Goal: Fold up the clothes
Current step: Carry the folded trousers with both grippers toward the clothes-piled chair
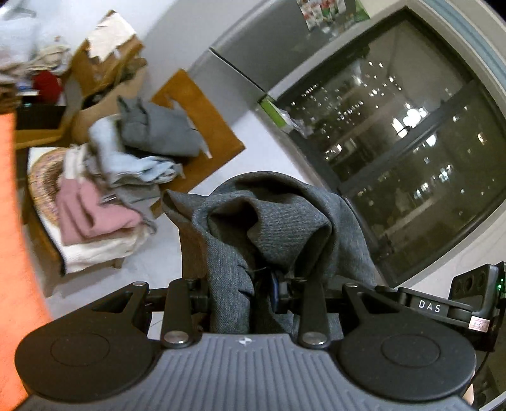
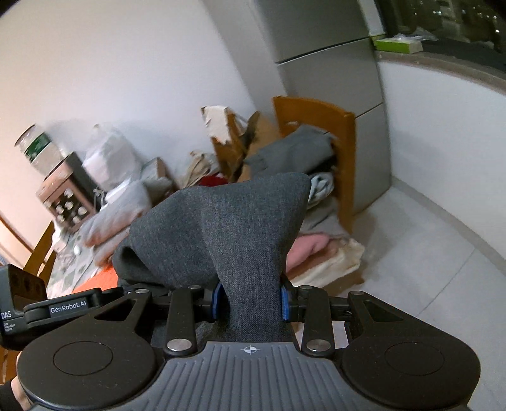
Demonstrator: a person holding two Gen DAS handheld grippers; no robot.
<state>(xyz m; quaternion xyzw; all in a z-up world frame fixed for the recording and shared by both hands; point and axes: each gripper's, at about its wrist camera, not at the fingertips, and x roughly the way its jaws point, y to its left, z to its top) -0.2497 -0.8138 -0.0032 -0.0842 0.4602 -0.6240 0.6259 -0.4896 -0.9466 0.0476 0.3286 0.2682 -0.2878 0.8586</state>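
Dark grey woven garment (image 2: 240, 227) is bunching in thick folds, both the left gripper (image 1: 249, 291) and right gripper (image 2: 249, 300) clamping it, near the wooden chair (image 2: 343, 151).

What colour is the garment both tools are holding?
Dark charcoal grey garment, finely woven; clearest in the right wrist view.

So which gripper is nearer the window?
Right, likely. The right gripper has the window on its right; the left gripper sits beyond it, farther away. Both clamp the grey garment.
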